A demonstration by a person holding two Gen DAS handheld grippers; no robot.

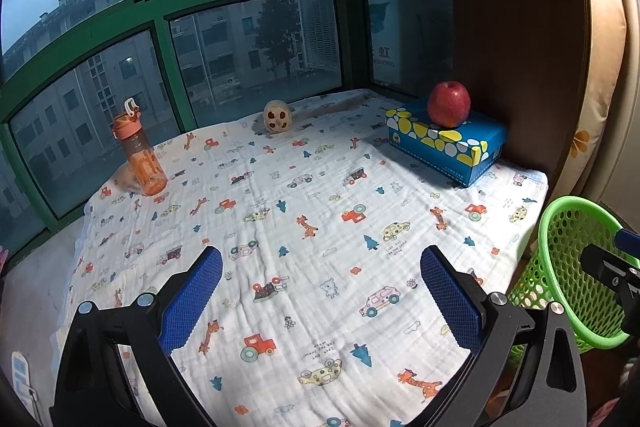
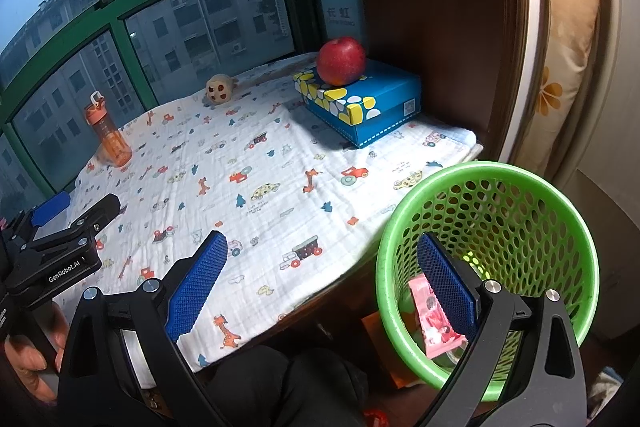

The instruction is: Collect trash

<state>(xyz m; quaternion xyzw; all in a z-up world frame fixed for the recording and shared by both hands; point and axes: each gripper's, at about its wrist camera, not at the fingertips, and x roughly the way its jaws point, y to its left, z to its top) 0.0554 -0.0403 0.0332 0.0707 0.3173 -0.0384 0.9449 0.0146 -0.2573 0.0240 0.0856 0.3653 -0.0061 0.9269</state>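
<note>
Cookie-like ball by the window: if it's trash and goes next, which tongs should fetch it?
Probably left. The left tongs hang open over the cloth, facing the ball. The right tongs are open at the green basket, off the cloth's edge, above a pink wrapper.

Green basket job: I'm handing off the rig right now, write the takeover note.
Left hand-held gripper: open, empty, over the printed cloth.
Right hand-held gripper: open, empty, above the green basket beside the ledge.
Done: a pink wrapper lies in the basket.
On the cloth: orange bottle, small round item, apple on blue box.
Left: no obvious loose trash visible; check the round item.
</note>
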